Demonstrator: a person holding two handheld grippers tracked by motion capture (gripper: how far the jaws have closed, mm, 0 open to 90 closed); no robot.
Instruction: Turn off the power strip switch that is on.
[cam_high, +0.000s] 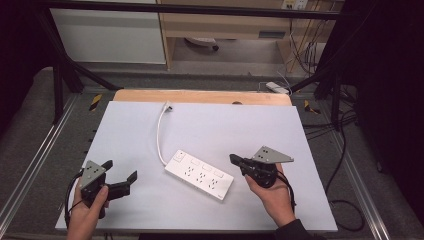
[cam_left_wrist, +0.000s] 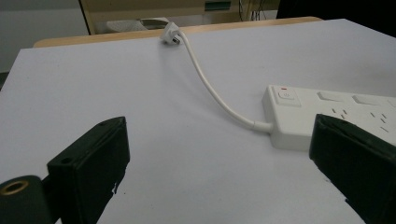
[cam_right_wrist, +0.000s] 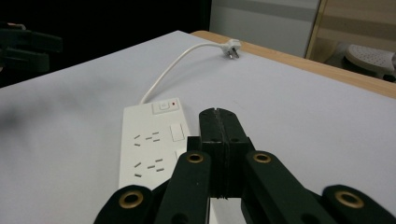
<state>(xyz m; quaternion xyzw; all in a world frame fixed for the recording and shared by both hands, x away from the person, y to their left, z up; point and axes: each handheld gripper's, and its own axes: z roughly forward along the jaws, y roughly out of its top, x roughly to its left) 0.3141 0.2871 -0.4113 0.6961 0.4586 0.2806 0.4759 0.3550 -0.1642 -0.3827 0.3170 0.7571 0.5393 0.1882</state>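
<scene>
A white power strip (cam_high: 200, 175) lies flat in the middle of the white table top (cam_high: 225, 125), its sockets facing up. Its white cable (cam_high: 159, 135) curves to the far side and ends in a plug (cam_high: 168, 106). My left gripper (cam_high: 120, 175) is held near the front left edge, jaws wide open and empty, aimed toward the strip (cam_left_wrist: 327, 112). My right gripper (cam_high: 233, 159) hovers just right of the strip (cam_right_wrist: 149, 144), its jaws pressed together with nothing between them. The plug (cam_right_wrist: 232, 48) lies near the wooden edge.
A wooden strip (cam_high: 200, 96) borders the table's far edge. Black frame legs (cam_high: 60, 75) stand at both far corners, and cables (cam_high: 345, 150) trail on the floor at the right. A white adapter (cam_high: 276, 87) lies beyond the table.
</scene>
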